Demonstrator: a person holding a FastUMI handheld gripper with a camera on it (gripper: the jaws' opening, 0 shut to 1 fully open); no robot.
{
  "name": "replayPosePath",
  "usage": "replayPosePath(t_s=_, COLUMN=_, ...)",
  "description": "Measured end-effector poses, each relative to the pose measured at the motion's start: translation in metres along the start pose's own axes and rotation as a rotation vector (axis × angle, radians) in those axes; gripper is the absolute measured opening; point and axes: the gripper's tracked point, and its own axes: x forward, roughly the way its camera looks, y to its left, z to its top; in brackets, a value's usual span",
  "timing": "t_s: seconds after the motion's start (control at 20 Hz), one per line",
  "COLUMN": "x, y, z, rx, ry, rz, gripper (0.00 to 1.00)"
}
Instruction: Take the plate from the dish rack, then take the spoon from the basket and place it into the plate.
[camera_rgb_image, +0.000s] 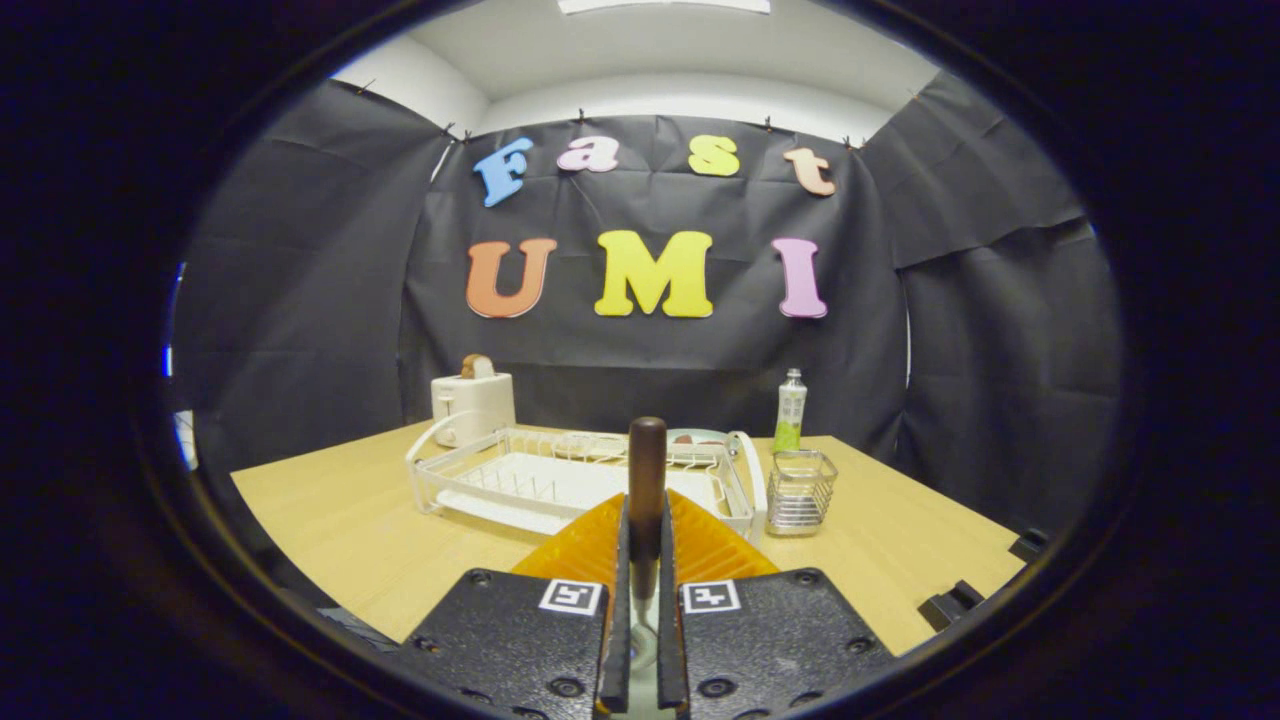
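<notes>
Gripper view: I've got my jaws (645, 560) clamped on the spoon (647, 480), handle up; beyond, white dish rack (560, 480) on the bench (340, 520), wire basket (798, 490) beside it.

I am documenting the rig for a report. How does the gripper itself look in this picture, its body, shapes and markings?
The gripper has two dark, flat body blocks with a pebbled surface and round screw heads near the corners. Each block carries a small square black-and-white marker tag near its inner front corner. The fingers are wedge-shaped and finely ribbed, narrowing forward.
</notes>
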Motion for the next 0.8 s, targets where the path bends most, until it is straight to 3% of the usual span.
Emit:
replayPosePath(t_s=0.15, x=0.001, y=0.0, z=-0.008, rx=0.017, ry=0.019, rz=0.008, gripper=0.17)
replayPosePath(t_s=0.45, x=-0.001, y=-0.028, z=-0.003, rx=0.049, ry=0.024, rz=-0.051, gripper=0.24)
replayPosePath(t_s=0.8, x=-0.018, y=-0.068, z=0.021, rx=0.094, ry=0.053, rz=-0.111, gripper=0.52)
